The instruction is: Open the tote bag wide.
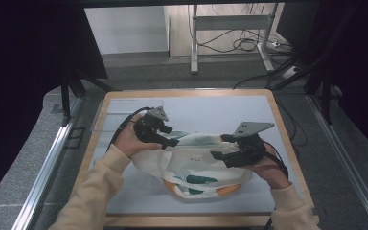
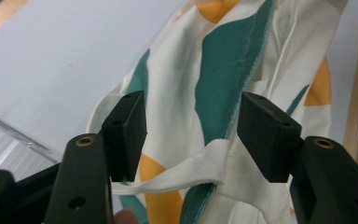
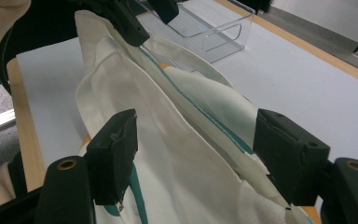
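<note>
A cream cloth bag (image 1: 196, 165) with green and orange patches lies crumpled on the white table top (image 1: 211, 110). My left gripper (image 1: 171, 135) is at the bag's left end. In the left gripper view its jaws stand apart around the fabric (image 2: 214, 79) and a cream strap (image 2: 200, 168), and the pads (image 2: 126, 130) do not press on either. My right gripper (image 1: 222, 146) is at the bag's right end. Its jaws stand wide, a raised fold of the bag (image 3: 168, 140) runs between them, and the pads (image 3: 116, 154) stay clear of it. The left gripper (image 3: 151, 21) appears farther off in the right gripper view.
A clear plastic tray (image 3: 214, 28) stands at the table's far left corner, beyond the bag. The table has a wooden rim (image 1: 282, 124). Past it are metal frame rails (image 1: 52, 153), a stand's legs and cables on the floor (image 1: 249, 45).
</note>
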